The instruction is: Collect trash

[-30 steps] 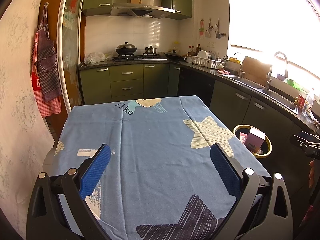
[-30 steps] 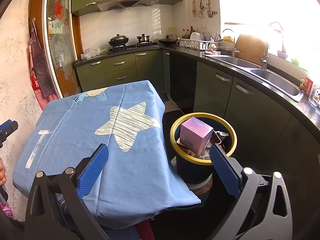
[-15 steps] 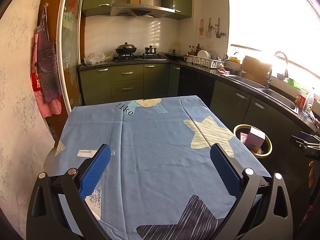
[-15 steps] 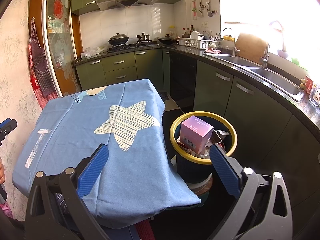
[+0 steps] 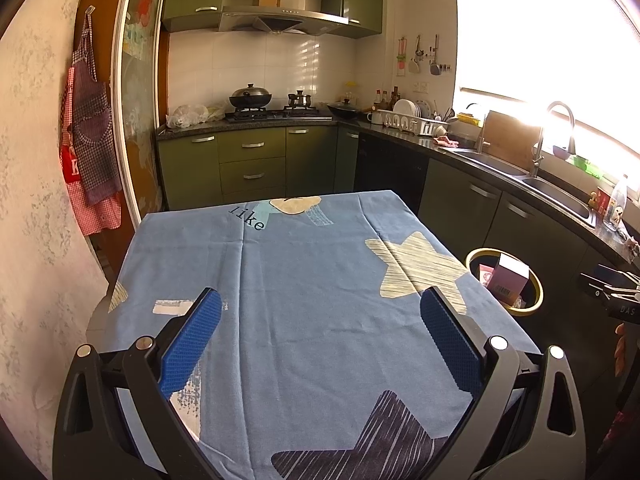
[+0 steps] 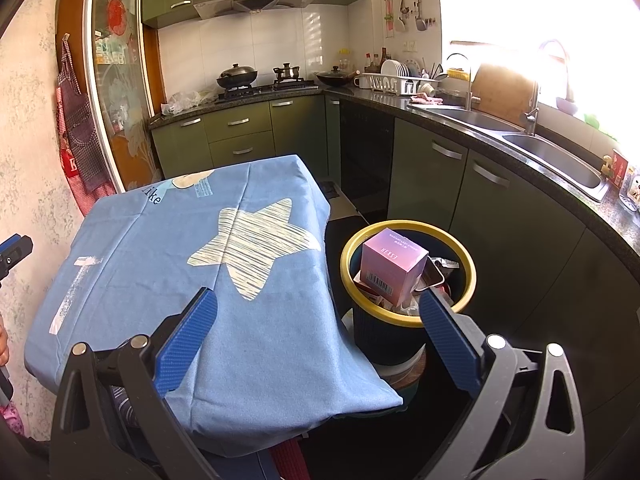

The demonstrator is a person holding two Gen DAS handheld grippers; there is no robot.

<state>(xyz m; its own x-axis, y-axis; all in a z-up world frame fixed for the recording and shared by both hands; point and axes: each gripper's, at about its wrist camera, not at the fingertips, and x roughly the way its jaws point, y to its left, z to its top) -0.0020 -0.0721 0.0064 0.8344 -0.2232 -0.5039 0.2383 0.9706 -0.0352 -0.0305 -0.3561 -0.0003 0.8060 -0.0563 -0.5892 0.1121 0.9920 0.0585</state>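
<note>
Still, nothing has moved: both tongs, left and right, stay spread wide and empty.

Almost nothing differs. In the right wrist view the left gripper, beside the table, seems to sit slightly lower than a second ago, though it's barely visible.

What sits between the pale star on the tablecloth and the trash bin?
Only plain blue tablecloth separates the pale star from the trash bin, clearest in the right wrist view.
</note>
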